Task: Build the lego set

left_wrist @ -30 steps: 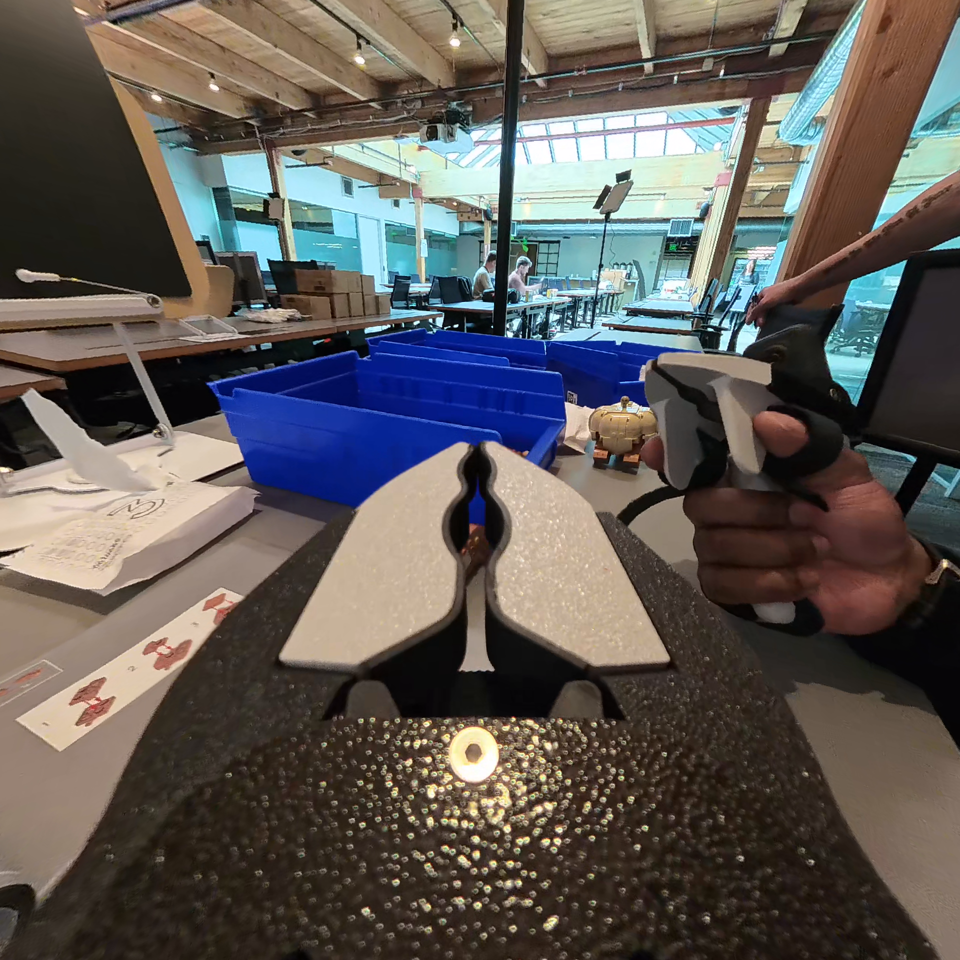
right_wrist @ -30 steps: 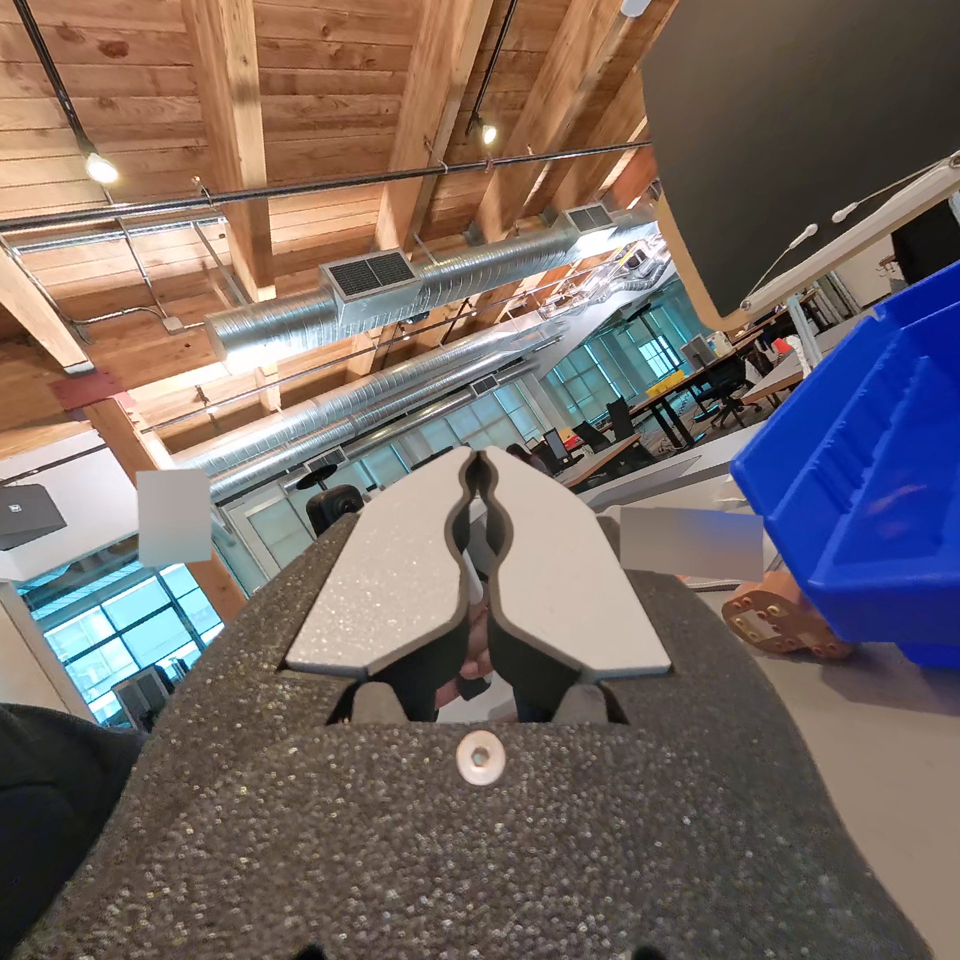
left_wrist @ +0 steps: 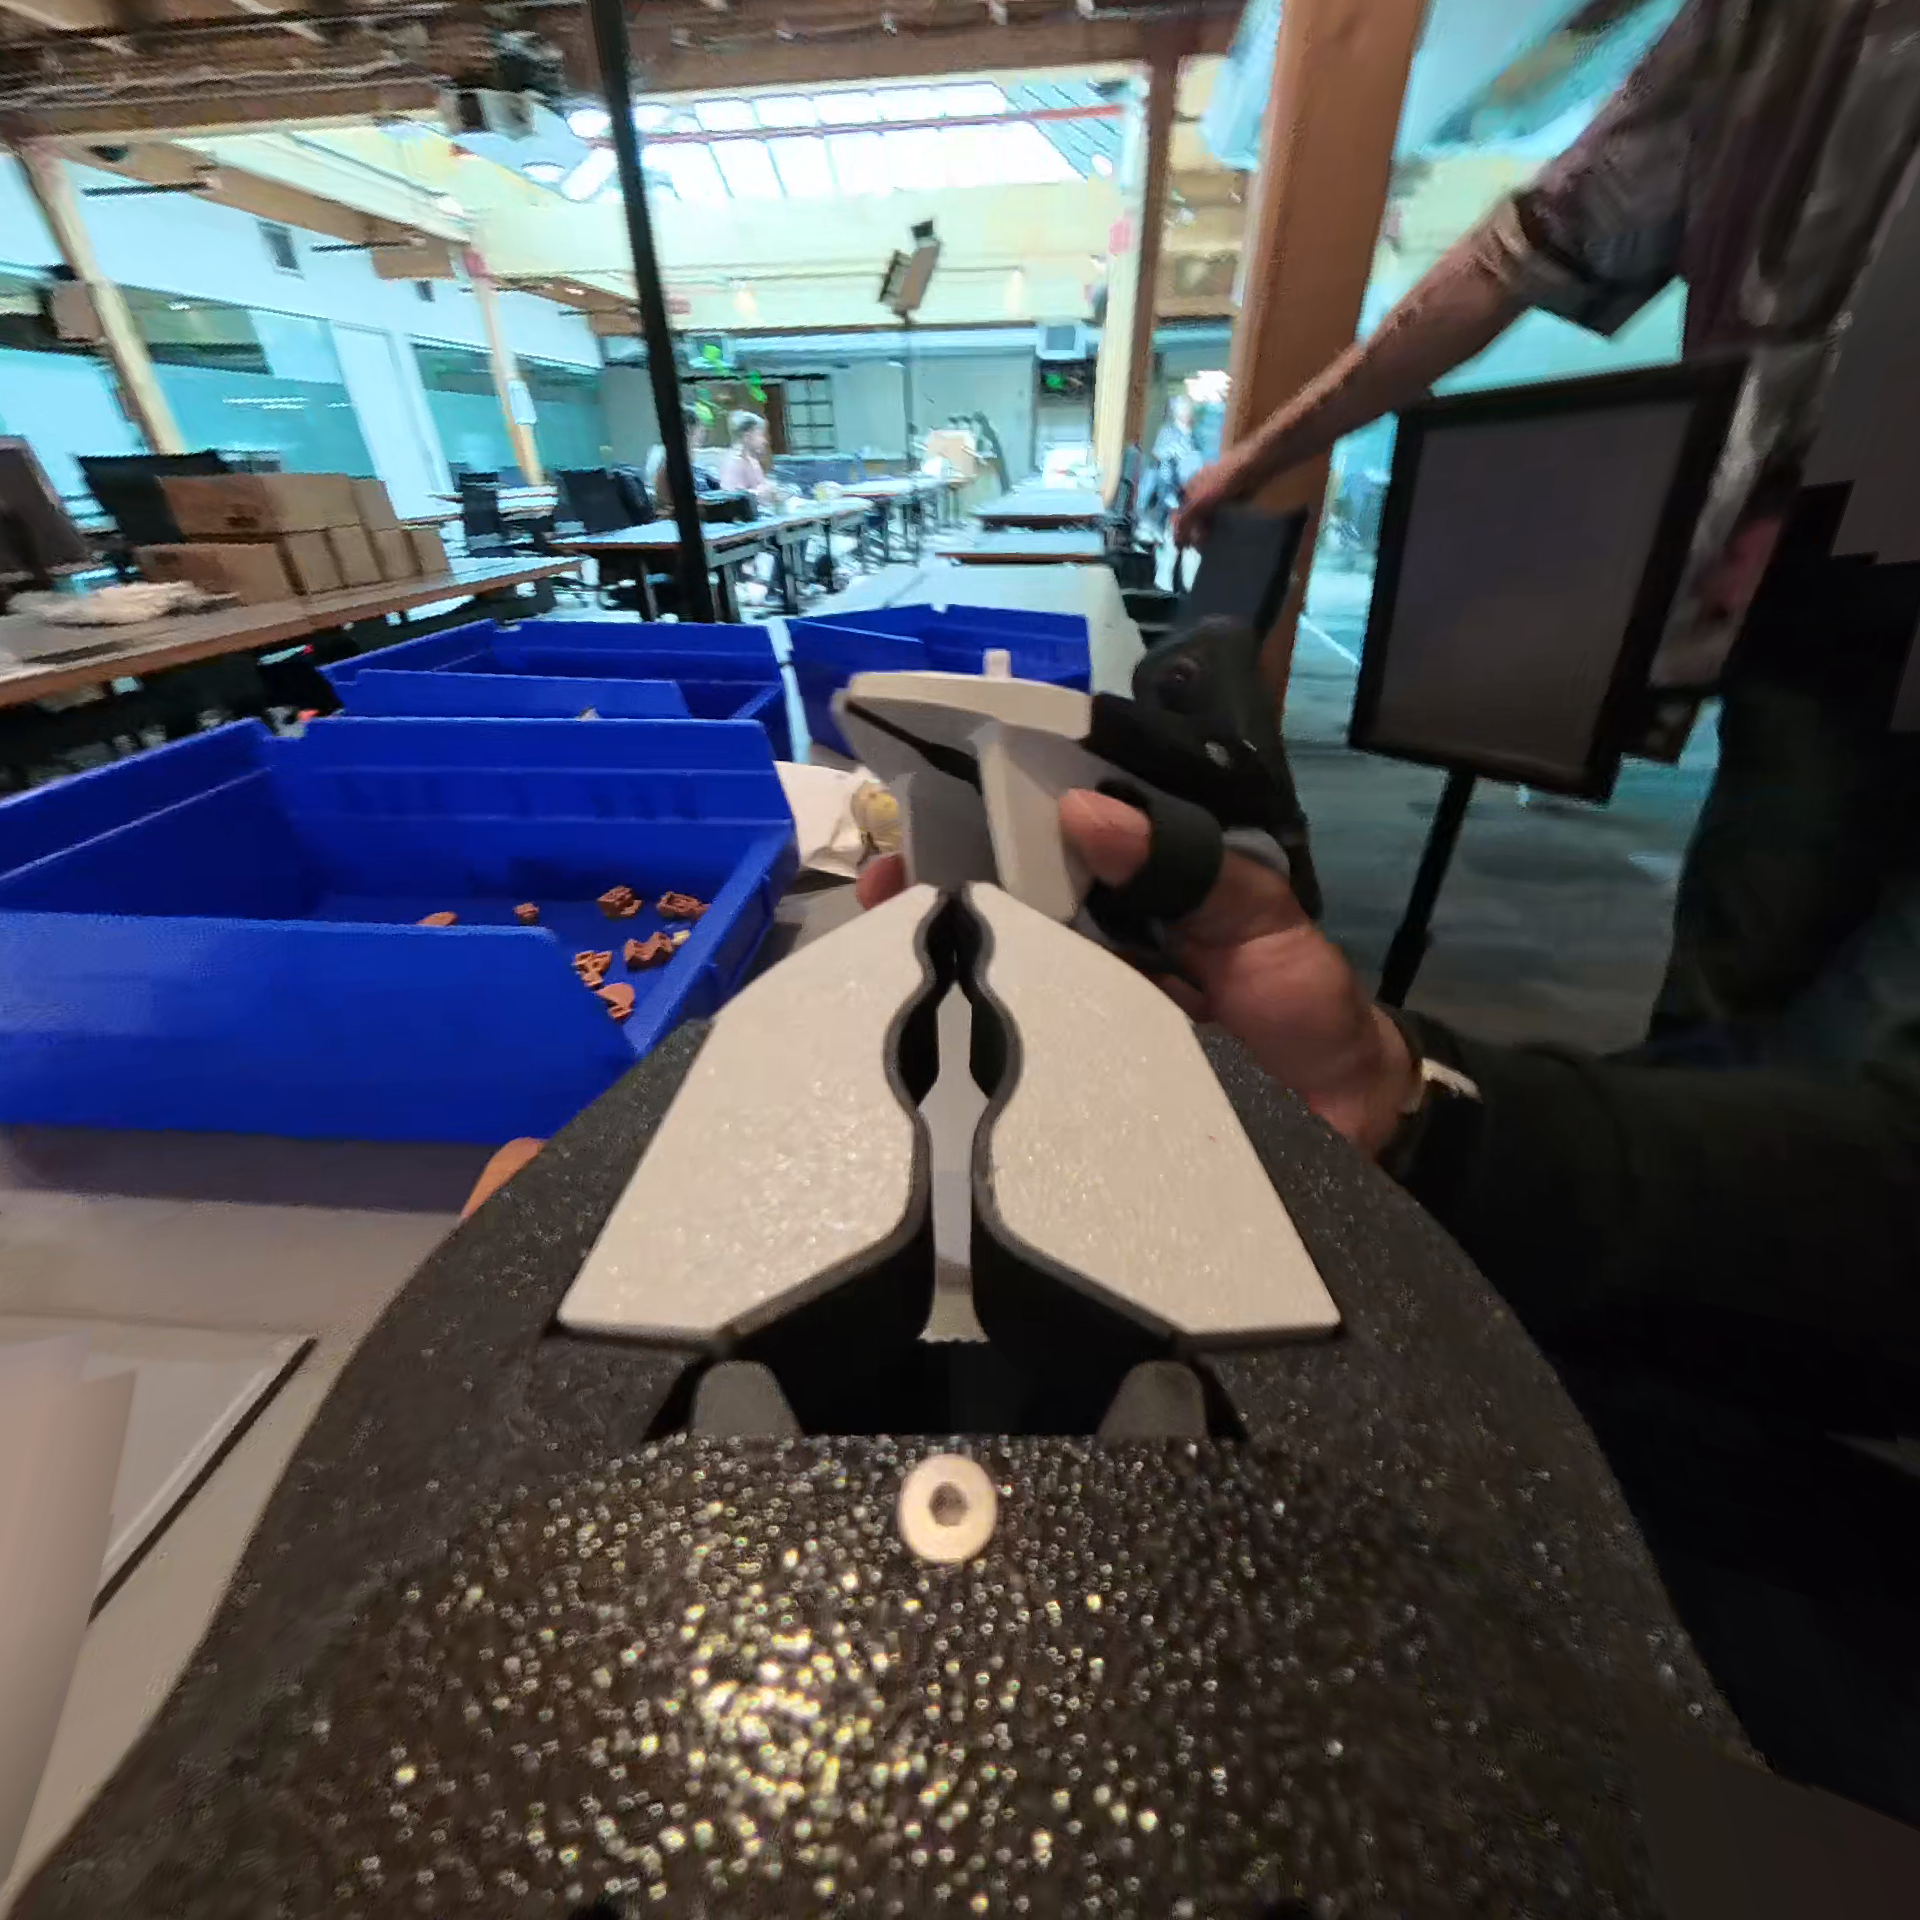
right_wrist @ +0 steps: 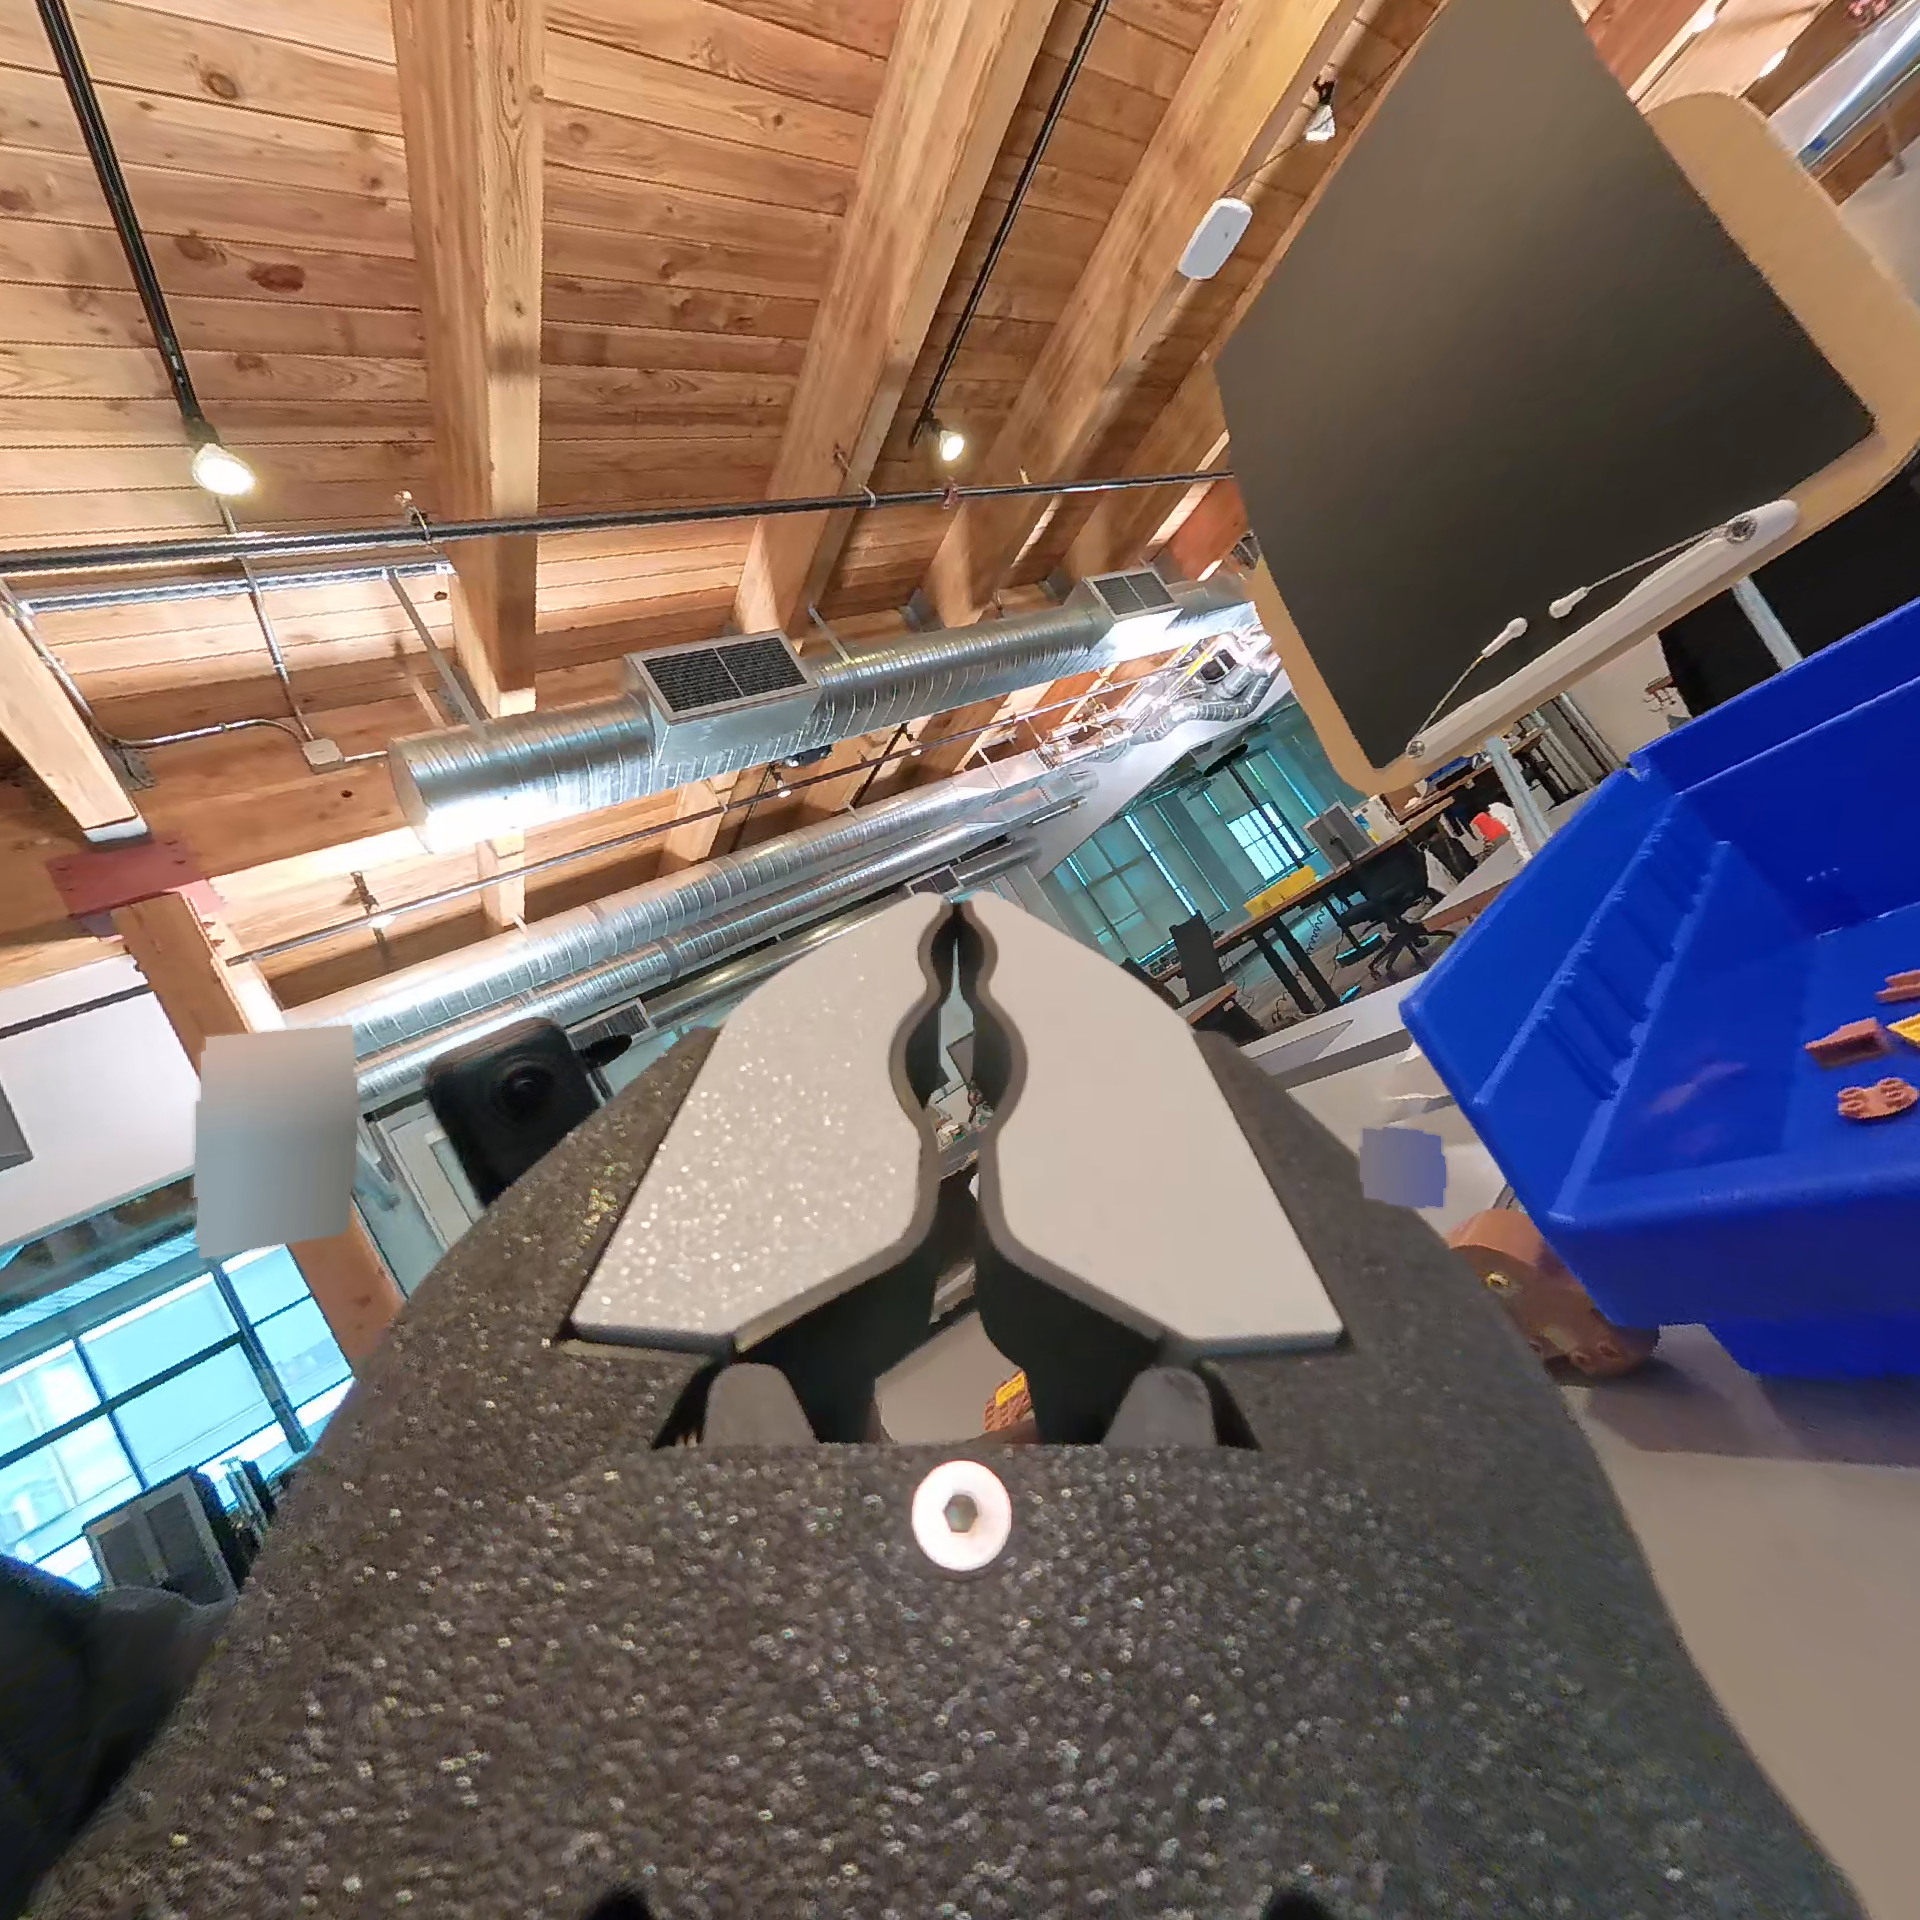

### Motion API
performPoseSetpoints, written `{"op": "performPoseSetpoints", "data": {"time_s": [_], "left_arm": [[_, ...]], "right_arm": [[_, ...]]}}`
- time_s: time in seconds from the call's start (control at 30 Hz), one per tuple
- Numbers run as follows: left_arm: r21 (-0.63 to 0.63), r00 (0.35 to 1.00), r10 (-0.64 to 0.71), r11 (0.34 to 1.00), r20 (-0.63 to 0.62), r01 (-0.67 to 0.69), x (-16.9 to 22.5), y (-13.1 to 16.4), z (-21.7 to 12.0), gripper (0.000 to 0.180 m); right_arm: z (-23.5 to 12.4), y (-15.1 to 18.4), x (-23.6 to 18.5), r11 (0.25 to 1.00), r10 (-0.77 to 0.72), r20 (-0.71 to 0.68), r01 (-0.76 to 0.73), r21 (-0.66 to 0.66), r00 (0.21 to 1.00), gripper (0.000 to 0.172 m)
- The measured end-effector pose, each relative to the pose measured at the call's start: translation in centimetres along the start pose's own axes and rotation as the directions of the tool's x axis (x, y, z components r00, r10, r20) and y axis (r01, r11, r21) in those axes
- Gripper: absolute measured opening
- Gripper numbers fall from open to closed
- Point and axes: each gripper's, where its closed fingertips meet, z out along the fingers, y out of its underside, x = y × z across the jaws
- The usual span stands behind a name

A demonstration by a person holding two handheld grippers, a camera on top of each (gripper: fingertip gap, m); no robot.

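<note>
Both handheld grippers are clenched on nothing. The left gripper (left_wrist: pixel 951 914) has its grey fingers (left_wrist: pixel 790 1132) meeting at the tips, with only the scalloped slots between them showing. It hangs above a grey table (left_wrist: pixel 208 1247), just beside the near corner of a blue bin (left_wrist: pixel 312 1039). Small brown pieces (left_wrist: pixel 634 951) lie scattered on that bin's floor.

Just beyond its tips, a hand (left_wrist: pixel 1247 956) holds the right gripper (right_wrist: pixel 956 920) slanted upward. That gripper's own view takes in timber beams and silver ducting, and its tips also meet on air. To its right stand the blue bin and a few brown pieces (right_wrist: pixel 1849 1039). A round brown part (right_wrist: pixel 1538 1299) is tucked against the bin's base.

A small cream-coloured object (left_wrist: pixel 873 805) sits on the table behind the right gripper. More blue bins (left_wrist: pixel 935 644) line the table farther back. A dark screen on a stand (left_wrist: pixel 1527 582) and another person's outstretched arm (left_wrist: pixel 1403 384) close the scene at right. The left view is smeared with blur.
</note>
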Motion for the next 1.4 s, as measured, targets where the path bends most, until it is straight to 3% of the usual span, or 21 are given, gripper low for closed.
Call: {"op": "performPoseSetpoints", "data": {"time_s": [0.1,0.13,0.23,0.27,0.37,0.5,0.67,0.83,1.17,1.4], "left_arm": [[-0.060,0.987,0.151,0.986,-0.050,-0.154,2.0,1.0,0.4,0.000],[-0.058,0.988,0.144,0.987,-0.046,-0.147,2.0,0.9,0.5,0.000],[0.009,0.997,-0.073,0.997,-0.004,0.073,-0.7,0.0,-0.3,0.000],[0.004,0.998,-0.064,0.998,-0.003,0.064,-1.1,0.1,-0.6,0.000],[-0.135,0.975,0.213,0.970,0.057,-0.204,-1.7,2.0,-1.0,0.000],[-0.039,0.998,-0.044,0.998,0.055,0.046,-4.2,1.2,-2.5,0.000],[-0.148,0.973,0.128,0.984,0.193,-0.100,-8.7,2.7,-5.5,0.000],[-0.148,0.961,0.114,0.986,0.251,-0.078,-10.2,3.8,-6.5,0.000],[-0.147,0.955,0.124,0.985,0.271,-0.086,-9.8,4.0,-5.9,0.000],[-0.123,0.953,0.111,0.989,0.282,-0.079,-9.8,3.9,-5.9,0.000]], "right_arm": [[0.2,0.1,-0.1,1.000,-0.013,-0.001,0.013,-0.009,1.000,0.000],[0.2,0.1,-0.1,1.000,-0.015,0.000,0.015,-0.009,1.000,0.000],[0.2,0.2,-0.1,1.000,-0.015,0.002,0.015,-0.012,1.000,0.000],[0.2,0.2,-0.1,1.000,-0.013,0.004,0.013,-0.013,1.000,0.000],[0.2,0.2,-0.1,1.000,-0.016,0.005,0.016,-0.014,1.000,0.000],[0.1,0.2,0.0,0.998,-0.048,-0.012,0.047,-0.028,0.999,0.000],[-0.1,0.8,1.3,0.974,-0.210,-0.130,0.195,-0.116,0.969,0.000],[-0.4,1.5,2.6,0.901,-0.419,-0.247,0.366,-0.234,0.874,0.000],[-0.7,1.1,1.9,0.933,-0.348,-0.202,0.316,-0.171,0.916,0.000],[-0.7,1.1,1.4,0.921,-0.378,-0.183,0.350,-0.169,0.907,0.000]]}}
